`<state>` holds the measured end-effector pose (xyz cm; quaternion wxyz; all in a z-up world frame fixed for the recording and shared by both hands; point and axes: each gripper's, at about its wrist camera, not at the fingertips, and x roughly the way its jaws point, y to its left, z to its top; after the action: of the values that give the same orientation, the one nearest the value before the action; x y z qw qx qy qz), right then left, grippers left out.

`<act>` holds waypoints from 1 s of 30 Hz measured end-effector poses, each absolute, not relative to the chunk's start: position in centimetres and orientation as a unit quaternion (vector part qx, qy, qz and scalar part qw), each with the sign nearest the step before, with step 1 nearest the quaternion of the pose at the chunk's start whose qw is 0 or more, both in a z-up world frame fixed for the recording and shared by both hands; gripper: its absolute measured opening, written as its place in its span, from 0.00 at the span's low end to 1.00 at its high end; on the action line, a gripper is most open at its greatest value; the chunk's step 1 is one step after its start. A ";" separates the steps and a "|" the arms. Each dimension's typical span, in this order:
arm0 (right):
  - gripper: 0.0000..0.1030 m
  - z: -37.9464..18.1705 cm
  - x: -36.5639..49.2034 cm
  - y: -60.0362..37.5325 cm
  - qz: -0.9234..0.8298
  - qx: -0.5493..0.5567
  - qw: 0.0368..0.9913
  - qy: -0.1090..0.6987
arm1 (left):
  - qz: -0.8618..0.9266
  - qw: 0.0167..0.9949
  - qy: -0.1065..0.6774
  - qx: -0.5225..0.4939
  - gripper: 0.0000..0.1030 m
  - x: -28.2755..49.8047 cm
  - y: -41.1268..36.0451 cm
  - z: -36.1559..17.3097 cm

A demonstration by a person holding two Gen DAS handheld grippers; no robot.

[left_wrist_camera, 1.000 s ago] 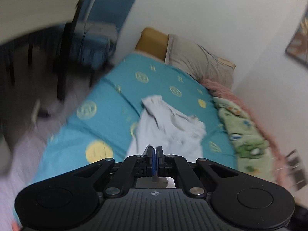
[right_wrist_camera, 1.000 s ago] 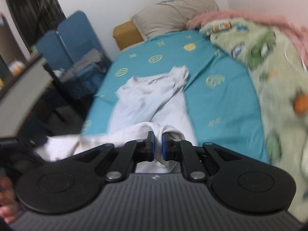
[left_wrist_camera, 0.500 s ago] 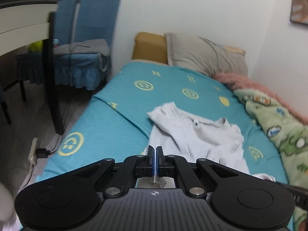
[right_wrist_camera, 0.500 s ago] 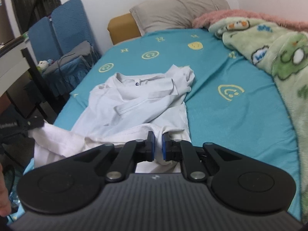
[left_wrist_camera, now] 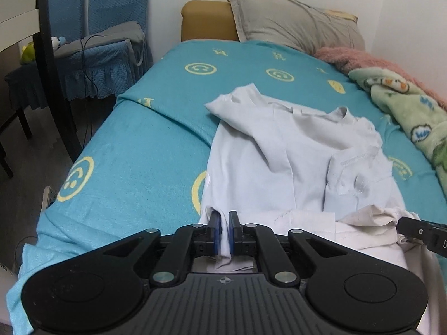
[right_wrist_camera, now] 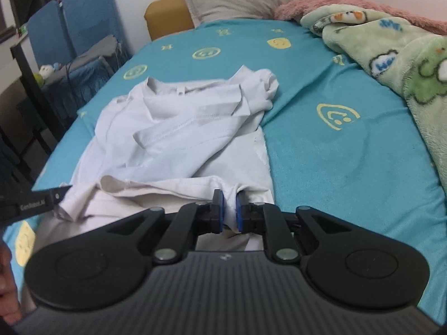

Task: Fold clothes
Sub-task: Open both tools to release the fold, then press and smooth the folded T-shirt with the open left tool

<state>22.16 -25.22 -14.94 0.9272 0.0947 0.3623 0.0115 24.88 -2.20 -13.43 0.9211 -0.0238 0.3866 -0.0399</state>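
Both pairs of fingers are pinched on the hem of the white T-shirt (left_wrist_camera: 293, 162): your left gripper (left_wrist_camera: 223, 227) has a fold of the hem squeezed between its blue pads, and your right gripper (right_wrist_camera: 228, 209) grips another bunch of the same hem. You hold the shirt at its near edge, the rest lying crumpled on the teal bedsheet (left_wrist_camera: 145, 145) with yellow smiley prints, collar towards the head of the bed. Its sleeves are folded loosely over the chest. In the left wrist view your right gripper's tip shows at the right edge, against the hem. A grey pillow (left_wrist_camera: 296, 22) sits at the head of the bed, and a green cartoon-print blanket (right_wrist_camera: 396, 55) is heaped along the bed's right side, with blue chairs (left_wrist_camera: 103, 8) beside the bed on the left.
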 end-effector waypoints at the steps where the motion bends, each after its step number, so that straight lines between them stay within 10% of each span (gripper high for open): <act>1: 0.14 -14.4 21.9 -25.3 0.010 0.099 0.929 0.357 | -0.040 0.923 0.382 -0.022 0.21 24.5 -2.2 -12.9; 3: 0.19 -13.1 21.1 -25.2 0.007 0.089 0.936 0.341 | -0.042 0.928 0.369 -0.019 0.46 23.4 -2.2 -11.6; 7: 0.81 -10.5 18.9 -24.7 0.003 0.070 0.953 0.296 | -0.057 0.942 0.331 -0.006 0.73 20.4 -2.6 -8.6; 18: 0.83 -6.6 11.9 -24.1 0.010 0.063 0.963 0.263 | -0.081 0.950 0.303 -0.007 0.93 11.6 -3.2 -4.0; 30: 0.83 -6.3 10.4 -23.9 0.011 0.082 0.961 0.266 | -0.111 0.845 0.484 -0.197 0.91 9.2 0.2 -9.0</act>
<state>10.41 -23.88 -6.29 0.9605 0.0819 0.2657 0.0112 9.22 0.16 -9.02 0.8450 -0.1974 0.4844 -0.1111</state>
